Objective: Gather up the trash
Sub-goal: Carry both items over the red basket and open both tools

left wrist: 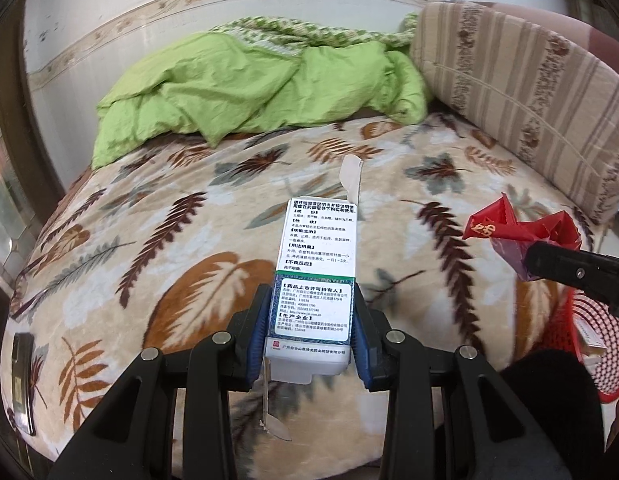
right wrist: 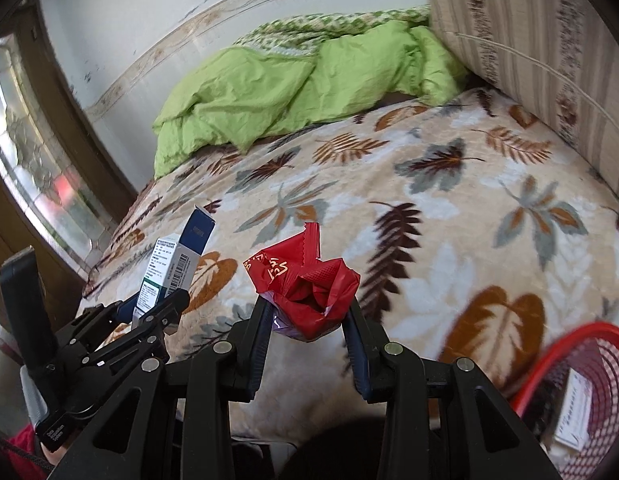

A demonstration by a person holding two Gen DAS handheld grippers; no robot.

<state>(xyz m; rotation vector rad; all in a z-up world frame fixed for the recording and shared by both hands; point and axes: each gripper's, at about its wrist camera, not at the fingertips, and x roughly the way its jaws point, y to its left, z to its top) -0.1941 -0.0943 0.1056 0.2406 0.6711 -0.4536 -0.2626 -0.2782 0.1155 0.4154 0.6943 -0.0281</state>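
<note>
The white medicine box (left wrist: pixel 314 280) with blue and green print is pinched between the two blue pads of the left gripper (left wrist: pixel 311 334). It is up in the air above the bed, and its far end points away with its top flap (left wrist: pixel 351 174) standing open. A flap at the near end hangs open too. The right wrist view shows the same box (right wrist: pixel 171 268) sticking up out of the left gripper (right wrist: pixel 149 312), with a barcode on its side. The right gripper (right wrist: pixel 307 332) is squeezed on a crumpled red wrapper (right wrist: pixel 305 284) with gold writing on it. The wrapper is also up off the bed, and it bulges out above the claw. In the left wrist view that red wrapper (left wrist: pixel 517 236) shows on the right, held by the black tip of the right gripper (left wrist: pixel 549 260). Both bits of trash are well apart from each other. Down at the right is a red basket (right wrist: pixel 549 364) with holes in its wall, and a white box (right wrist: pixel 571 412) lies inside it. The basket (left wrist: pixel 589 320) sits near the edge of the bed. Under everything is a soft blanket (left wrist: pixel 189 240) with brown and grey leaves on it. A crumpled green quilt (left wrist: pixel 249 88) lies at the far end by the wall. A striped cushion (left wrist: pixel 529 92) stands along the right side. A dark flat thing (left wrist: pixel 23 380) lies on the blanket at the left edge, and I cannot tell what it is.
</note>
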